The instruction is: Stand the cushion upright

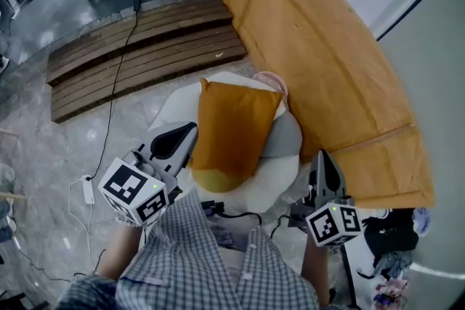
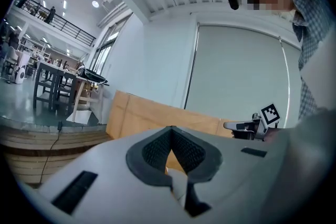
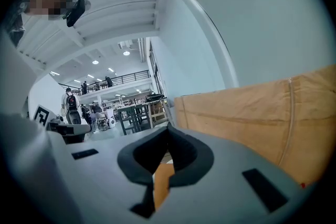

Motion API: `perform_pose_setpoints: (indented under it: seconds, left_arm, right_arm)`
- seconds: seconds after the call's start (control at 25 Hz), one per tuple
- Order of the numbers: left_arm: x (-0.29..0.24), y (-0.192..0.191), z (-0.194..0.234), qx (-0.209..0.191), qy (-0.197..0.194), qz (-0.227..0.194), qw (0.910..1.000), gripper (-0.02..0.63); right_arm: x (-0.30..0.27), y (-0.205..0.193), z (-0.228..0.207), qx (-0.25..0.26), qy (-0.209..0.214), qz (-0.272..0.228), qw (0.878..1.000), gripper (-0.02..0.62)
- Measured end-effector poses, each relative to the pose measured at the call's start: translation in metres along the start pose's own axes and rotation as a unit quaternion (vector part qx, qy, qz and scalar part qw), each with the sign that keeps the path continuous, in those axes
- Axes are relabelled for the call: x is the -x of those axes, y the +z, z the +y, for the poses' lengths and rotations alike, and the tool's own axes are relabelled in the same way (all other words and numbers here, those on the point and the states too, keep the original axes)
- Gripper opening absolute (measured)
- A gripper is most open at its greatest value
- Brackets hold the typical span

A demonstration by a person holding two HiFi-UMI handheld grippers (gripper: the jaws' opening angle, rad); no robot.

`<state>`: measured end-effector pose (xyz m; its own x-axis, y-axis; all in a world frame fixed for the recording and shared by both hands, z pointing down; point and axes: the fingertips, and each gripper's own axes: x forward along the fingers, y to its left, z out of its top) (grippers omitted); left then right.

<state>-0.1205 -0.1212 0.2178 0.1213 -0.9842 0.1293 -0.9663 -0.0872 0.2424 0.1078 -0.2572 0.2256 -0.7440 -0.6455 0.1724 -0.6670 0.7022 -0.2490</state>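
Here, an orange cushion lies flat on a round white seat, with a closed gripper at each side.

The cushion [image 1: 232, 131] rests face up on the seat [image 1: 287, 174]. Its far corners point away from the person, and its right side overlaps a grey pad [image 1: 287, 138]. The left gripper [image 1: 185, 134] has its jaws pressed together on nothing, with its tip just beside the cushion's left edge. The right gripper [image 1: 324, 160] is likewise closed and empty. It sits apart from the cushion, beyond the grey pad and in front of a curved wooden panel [image 1: 320, 47]. Standing the cushion up well probably means opening the jaws, pinching an edge, and tipping it onto the opposite edge. The other gripper should steady it, since a soft cushion is likely to flop over.
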Motion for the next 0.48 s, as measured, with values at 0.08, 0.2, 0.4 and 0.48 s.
perform_pose_setpoints:
  seconds: [0.08,0.2,0.4,0.48]
  left_arm:
    - [0.0011,-0.0031,-0.0014,0.002,-0.001,0.003,1.0,0.008]
    - [0.0011,-0.0035,-0.0033,0.007,-0.005,0.003,1.0,0.008]
    - [-0.0032,-0.0035,-0.0076,0.007,-0.013,0.003,0.9999,0.008]
    - [-0.004,-0.0044,-0.008,0.008,-0.015,0.003,0.9999,0.008]
  right_arm:
    - [0.0021,-0.0008,-0.001,-0.004,-0.002,0.001,1.0,0.006]
    - [0.003,0.0007,0.0002,-0.013,0.0,-0.002,1.0,0.006]
    - [0.0031,0.0008,-0.0005,-0.011,-0.001,-0.001,1.0,0.006]
    - [0.0033,-0.0002,-0.0011,-0.01,-0.002,0.0,1.0,0.006]
